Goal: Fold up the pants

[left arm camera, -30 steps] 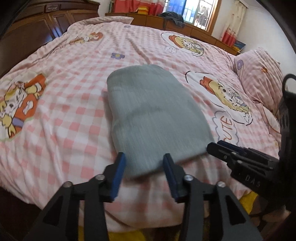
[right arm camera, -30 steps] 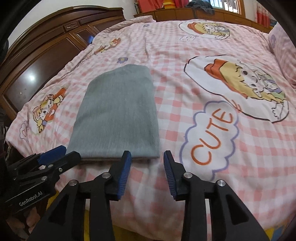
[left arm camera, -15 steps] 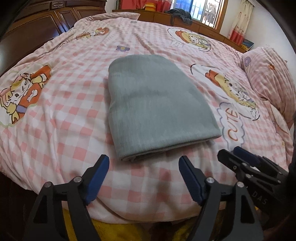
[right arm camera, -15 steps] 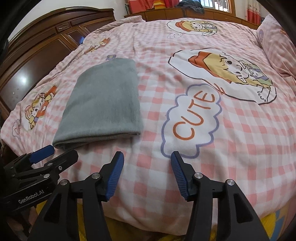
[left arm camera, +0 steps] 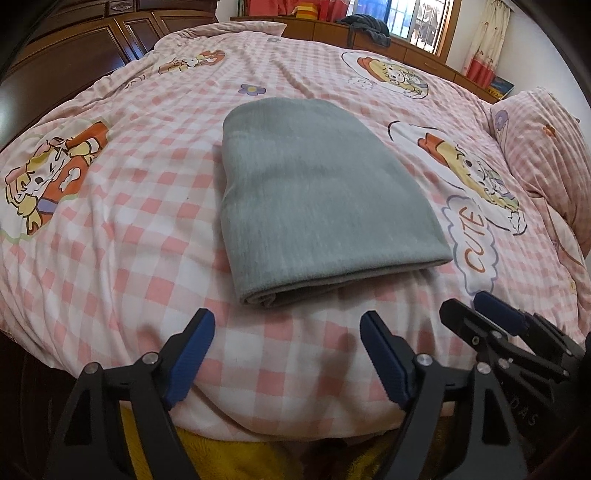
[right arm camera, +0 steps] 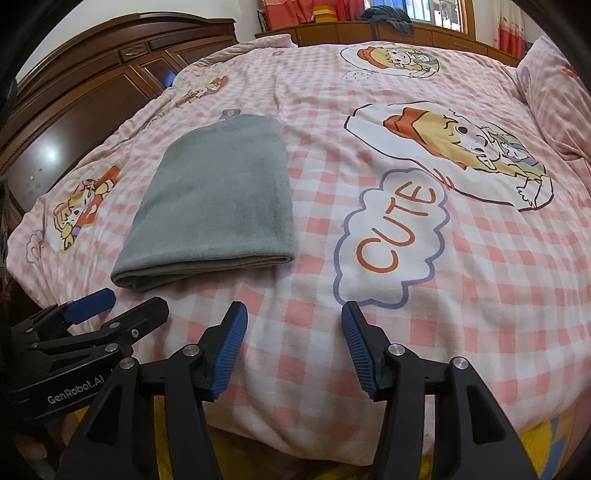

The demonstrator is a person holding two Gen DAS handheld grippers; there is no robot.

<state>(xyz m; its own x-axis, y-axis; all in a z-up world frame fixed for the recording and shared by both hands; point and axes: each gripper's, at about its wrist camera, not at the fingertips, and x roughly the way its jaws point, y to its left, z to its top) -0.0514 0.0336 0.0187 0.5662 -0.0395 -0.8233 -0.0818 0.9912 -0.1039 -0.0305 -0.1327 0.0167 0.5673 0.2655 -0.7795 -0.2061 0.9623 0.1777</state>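
The grey pants (left arm camera: 317,192) lie folded into a neat rectangle on the pink checked quilt (left arm camera: 122,236); they also show in the right wrist view (right arm camera: 218,206), left of centre. My left gripper (left arm camera: 286,330) is open and empty, held just short of the folded near edge, above the bed's front edge. My right gripper (right arm camera: 291,325) is open and empty, right of the pants, near the "CUTE" print (right arm camera: 391,240). Each gripper shows in the other's view: the right one (left arm camera: 476,314), the left one (right arm camera: 122,306).
A dark wooden wardrobe (right arm camera: 85,99) stands along the left side of the bed. A pink checked pillow (left arm camera: 546,155) lies at the right. A wooden unit with dark clothes (left arm camera: 365,27) runs under the window behind. Yellow fabric (left arm camera: 236,454) shows below the bed's front edge.
Both grippers have opened wider and drawn back from the pants' near edge toward the bed's front. The folded pants stay flat where they lay.
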